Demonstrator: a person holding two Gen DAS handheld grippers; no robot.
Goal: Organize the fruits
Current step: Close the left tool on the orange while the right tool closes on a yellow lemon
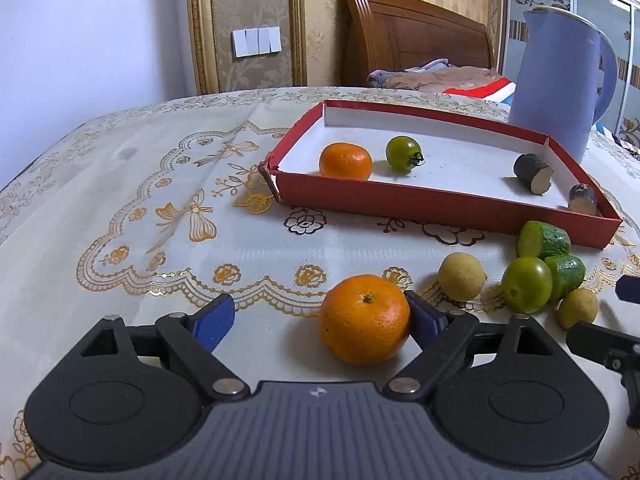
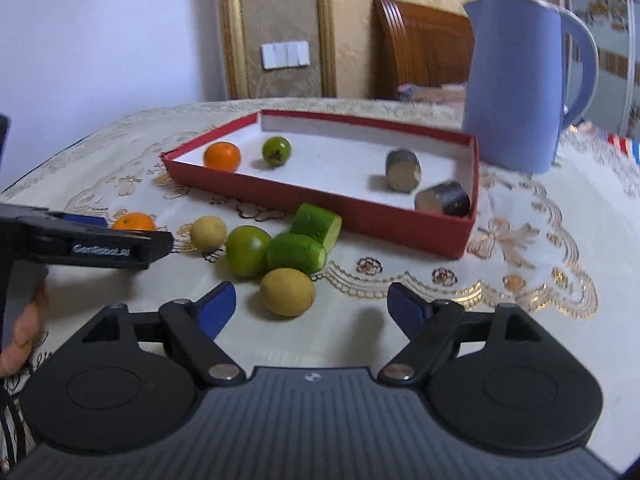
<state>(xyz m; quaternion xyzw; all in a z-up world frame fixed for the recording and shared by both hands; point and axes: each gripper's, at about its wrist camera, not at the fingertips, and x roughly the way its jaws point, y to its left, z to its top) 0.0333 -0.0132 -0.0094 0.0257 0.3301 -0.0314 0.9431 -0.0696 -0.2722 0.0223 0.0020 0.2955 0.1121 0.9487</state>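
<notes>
Black left gripper [image 1: 320,316] with blue-padded jaws.

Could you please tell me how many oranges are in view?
2: one orange sits inside the red box, the other orange lies on the tablecloth between the left gripper's jaws. None seems hidden.

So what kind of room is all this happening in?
Most likely a bedroom at home: a wooden headboard with bedding stands behind the table, whose embroidered tablecloth holds a lavender kettle.
</notes>
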